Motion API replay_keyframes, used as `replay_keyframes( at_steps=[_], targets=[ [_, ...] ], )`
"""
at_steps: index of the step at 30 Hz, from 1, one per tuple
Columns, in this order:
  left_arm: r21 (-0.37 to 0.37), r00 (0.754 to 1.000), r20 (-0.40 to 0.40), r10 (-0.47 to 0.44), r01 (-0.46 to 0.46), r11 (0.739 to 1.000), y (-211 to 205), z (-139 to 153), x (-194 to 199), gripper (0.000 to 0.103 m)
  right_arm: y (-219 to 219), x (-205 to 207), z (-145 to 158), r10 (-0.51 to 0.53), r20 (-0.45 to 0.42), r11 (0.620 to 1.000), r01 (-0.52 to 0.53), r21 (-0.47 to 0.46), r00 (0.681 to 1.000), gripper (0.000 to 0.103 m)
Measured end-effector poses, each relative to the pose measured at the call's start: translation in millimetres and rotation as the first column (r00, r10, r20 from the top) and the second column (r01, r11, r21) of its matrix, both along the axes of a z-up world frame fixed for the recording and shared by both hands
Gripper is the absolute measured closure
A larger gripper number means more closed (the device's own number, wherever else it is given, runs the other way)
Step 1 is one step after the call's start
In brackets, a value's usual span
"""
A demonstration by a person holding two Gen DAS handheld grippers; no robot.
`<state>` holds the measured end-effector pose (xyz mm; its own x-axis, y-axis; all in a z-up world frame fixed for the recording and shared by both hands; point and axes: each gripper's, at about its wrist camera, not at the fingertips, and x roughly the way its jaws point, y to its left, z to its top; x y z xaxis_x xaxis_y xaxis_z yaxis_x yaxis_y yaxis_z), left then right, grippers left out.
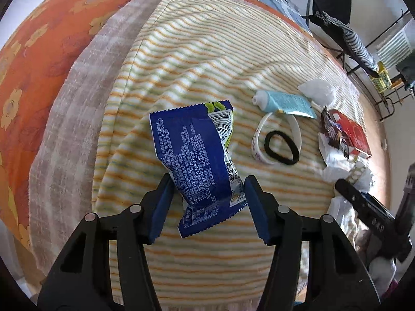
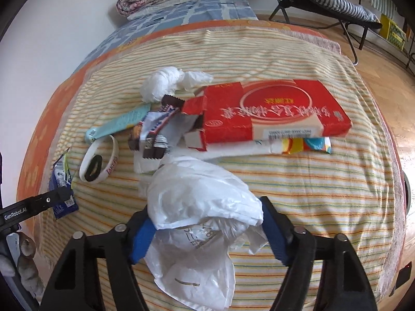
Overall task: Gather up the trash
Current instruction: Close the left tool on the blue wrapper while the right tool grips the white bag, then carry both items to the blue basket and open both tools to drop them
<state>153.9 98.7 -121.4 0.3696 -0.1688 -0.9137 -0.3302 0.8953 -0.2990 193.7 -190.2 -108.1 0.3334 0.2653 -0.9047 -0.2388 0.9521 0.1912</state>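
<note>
Bed surface: striped yellow-and-white blanket (image 1: 197, 59) over an orange flowered sheet (image 1: 39, 59), wooden floor and a folding chair beyond.

Item 1, blue snack wrapper (image 1: 197, 163). Lies flat on the blanket between the fingers of the left gripper (image 1: 206, 190), its lower half inside the gap. Long axis runs away from the gripper and leans a little to the left; the serrated top edge is the far end, the other serrated end lies nearest the gripper base. Left gripper: jaws partly closed around the wrapper, the left pad at or near its edge, the right pad just beside it; a firm pinch cannot be confirmed.

Item 2, white plastic bag (image 2: 205, 207). Crumpled, bunched between the fingers of the right gripper (image 2: 207, 220), spilling toward the camera. Jaws part-way closed with the bag filling the gap; it looks gathered rather than clamped.

Other stock, ahead of the right gripper: red carton (image 2: 275, 108), chocolate-bar wrappers (image 2: 153, 132), crumpled tissue (image 2: 163, 83), pale blue tube (image 2: 122, 121), white wristband (image 2: 101, 163) ringing a black hair tie (image 2: 94, 169).

Step judged in hand: closing on wrapper and bag together. Next move calls for finishing both pinches, then lifting the wrapper toward the bag mouth.
</note>
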Motion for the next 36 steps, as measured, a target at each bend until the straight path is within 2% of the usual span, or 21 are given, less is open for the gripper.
replay_keyframes(
  at_steps=[2,4,5,6,12,16,17,20,21,26,36],
  targets=[
    [-0.009,1.0,0.0,-0.01,0.01,1.0,2.6,0.8,-5.6,0.045,-4.0,-0.5,0.4,-0.006,-0.001,1.0,0.006,0.01,1.0,0.033],
    [0.003,1.0,-0.003,-0.013,0.013,1.0,4.8,1.8,-8.4,0.036,-7.6,-2.0,2.0,-0.01,-0.004,1.0,0.01,0.016,1.0,0.034],
    [0.01,1.0,-0.003,-0.01,0.01,1.0,5.3,2.3,-9.2,0.028,-8.7,-2.7,2.7,-0.01,-0.005,1.0,0.01,0.017,1.0,0.034],
    [0.017,1.0,-0.001,-0.003,0.003,1.0,6.2,3.1,-9.1,0.026,-9.5,-3.6,3.2,-0.011,-0.004,1.0,0.011,0.015,1.0,0.034],
    [0.018,0.999,0.005,0.032,-0.032,0.999,7.1,6.1,-1.5,0.026,-11.3,-8.4,6.1,-0.022,-0.005,1.0,0.022,0.019,1.0,0.034],
    [0.037,1.0,0.0,0.021,-0.021,0.999,-0.9,3.2,6.8,0.026,-9.5,-13.5,10.6,-0.003,0.013,1.0,0.003,0.007,1.0,0.035],
    [0.031,1.0,0.002,0.015,-0.015,0.999,-2.5,1.8,7.2,0.029,-9.5,-14.8,11.4,0.001,0.016,1.0,-0.001,0.004,1.0,0.035],
    [0.069,1.0,0.002,0.001,-0.001,0.998,-7.1,-0.3,8.5,0.051,-9.5,-18.4,13.7,0.018,0.022,1.0,-0.018,0.003,1.0,0.036],
    [0.073,1.0,0.006,-0.003,0.002,0.997,-7.6,0.0,8.3,0.053,-9.6,-19.1,14.6,0.022,0.025,1.0,-0.022,0.001,0.999,0.036],
    [0.063,1.0,0.027,0.004,-0.006,0.998,-5.5,4.3,2.2,0.056,-13.4,-25.4,21.5,0.032,0.042,0.999,-0.032,0.008,0.999,0.037],
    [0.059,0.995,0.088,-0.051,0.046,0.997,-18.3,29.6,-31.4,0.056,-17.0,-48.9,40.7,0.055,0.08,0.997,-0.059,0.043,0.995,0.037]
  ],
)
